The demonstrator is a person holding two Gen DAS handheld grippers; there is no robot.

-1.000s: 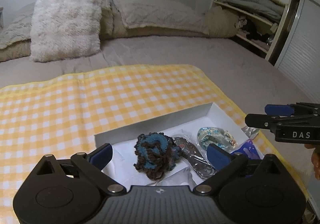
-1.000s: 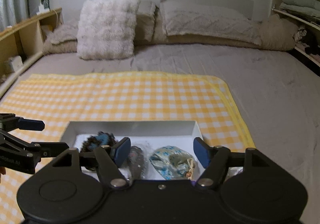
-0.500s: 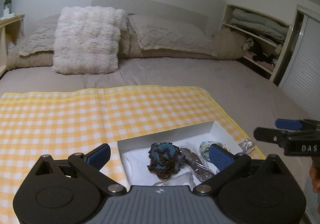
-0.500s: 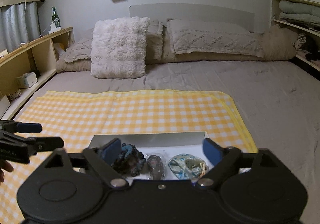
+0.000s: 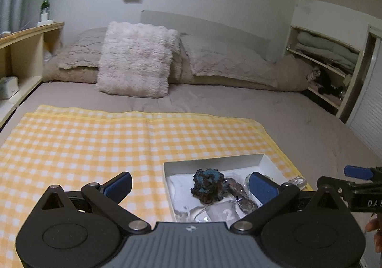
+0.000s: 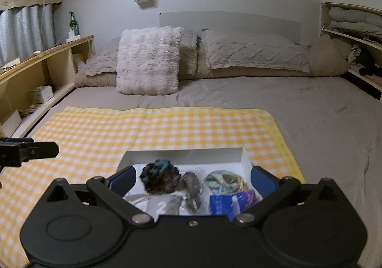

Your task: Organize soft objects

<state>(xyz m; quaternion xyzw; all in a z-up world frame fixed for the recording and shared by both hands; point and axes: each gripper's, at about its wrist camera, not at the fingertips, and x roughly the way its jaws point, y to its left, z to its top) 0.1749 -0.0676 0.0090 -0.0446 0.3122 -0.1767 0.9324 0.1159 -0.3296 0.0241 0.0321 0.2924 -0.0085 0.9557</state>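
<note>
A white box (image 6: 246, 160) lies on a yellow checked cloth (image 6: 167, 129), near the cloth's near right corner. The cloth is spread over a grey bed (image 6: 310, 105).

Contents of the box:
- A blue and brown woolly scrunchie (image 6: 158, 179) lies toward the left side.
- A dark scrunchie in clear wrap (image 6: 192, 184) lies just beside it, near the middle.
- A pale green patterned scrunchie (image 6: 224, 180) lies to the right.
- A blue and purple packet (image 6: 232, 200) lies in front of the patterned scrunchie, at the near right.
- A clear bag marked "2" (image 5: 225, 214) lies at the near edge, in front of the woolly scrunchie.

The right gripper (image 6: 192, 179) hangs above the near part of the box. Its jaws are opening and stand spread wide; no pad touches any item. The left gripper (image 5: 191, 188) is also spread wide and holds nothing; its left finger is over the cloth and its right finger over the box.

A shaggy white cushion (image 6: 149, 60) leans against grey pillows (image 6: 255, 53) at the head of the bed. A green bottle (image 6: 72, 20) stands on the wooden shelf (image 6: 47, 53) at the left.
</note>
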